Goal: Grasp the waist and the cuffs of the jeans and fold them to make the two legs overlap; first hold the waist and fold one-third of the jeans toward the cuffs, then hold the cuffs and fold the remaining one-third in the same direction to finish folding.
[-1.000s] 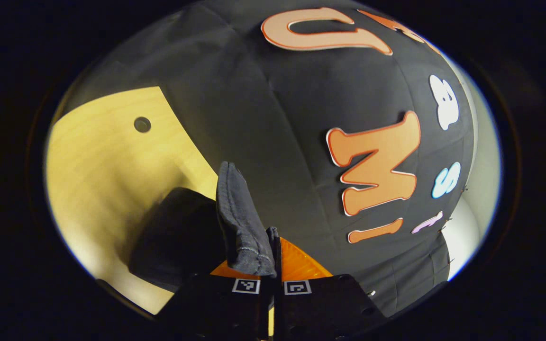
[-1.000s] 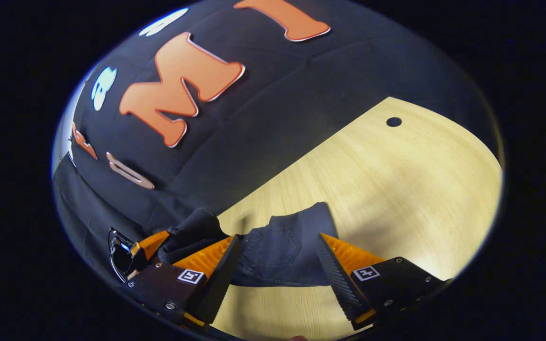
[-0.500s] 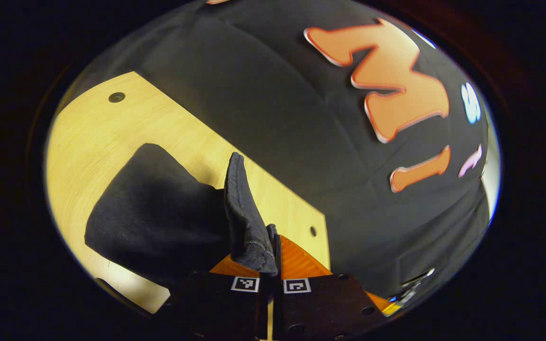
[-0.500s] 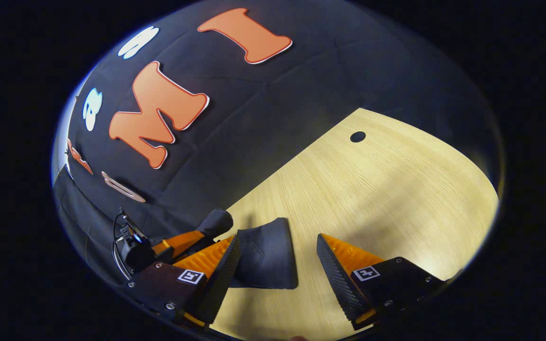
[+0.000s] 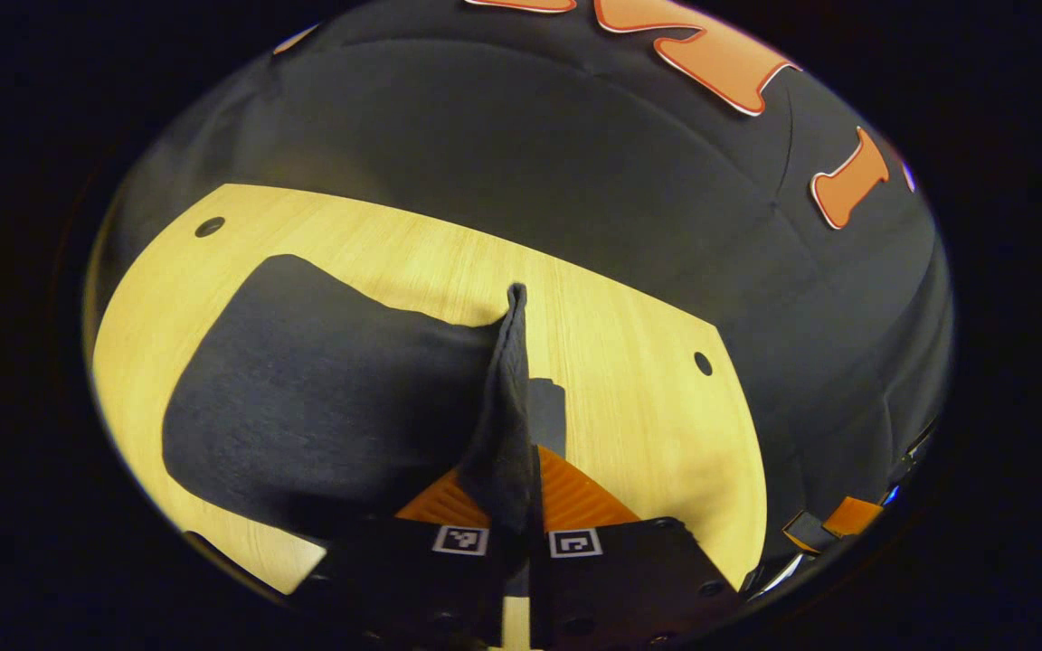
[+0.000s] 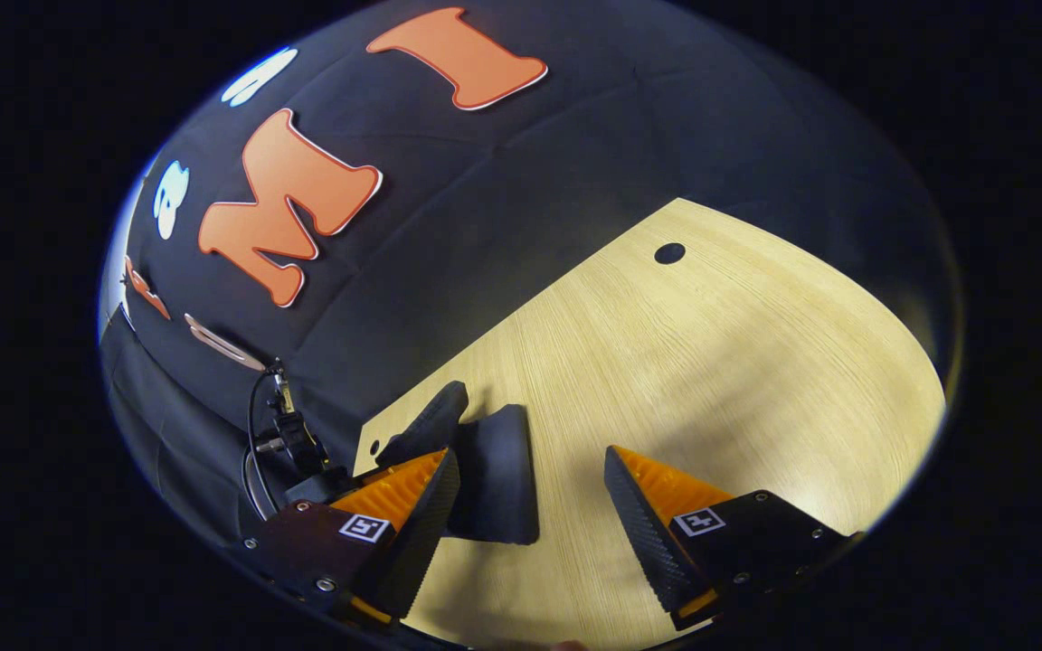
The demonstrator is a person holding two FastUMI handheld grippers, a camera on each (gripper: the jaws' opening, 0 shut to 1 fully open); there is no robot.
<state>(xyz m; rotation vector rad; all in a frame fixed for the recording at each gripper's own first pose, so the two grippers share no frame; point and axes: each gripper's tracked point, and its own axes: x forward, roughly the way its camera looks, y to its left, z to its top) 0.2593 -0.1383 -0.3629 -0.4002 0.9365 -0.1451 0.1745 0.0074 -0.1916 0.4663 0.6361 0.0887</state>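
L gripper (image 5: 516,506) pinching edge of dark denim jeans (image 5: 322,407) mid-fold; R gripper (image 6: 530,506) spread, jeans between jaws; next: lay flat, release.

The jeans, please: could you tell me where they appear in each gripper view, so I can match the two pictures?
Left gripper view: the jeans spread over the lower left of the table, one edge rising at centre, pinched in the left gripper.
Right gripper view: the jeans lie low, left of centre, beside the open right gripper.
Shared landmark: the light wooden table.
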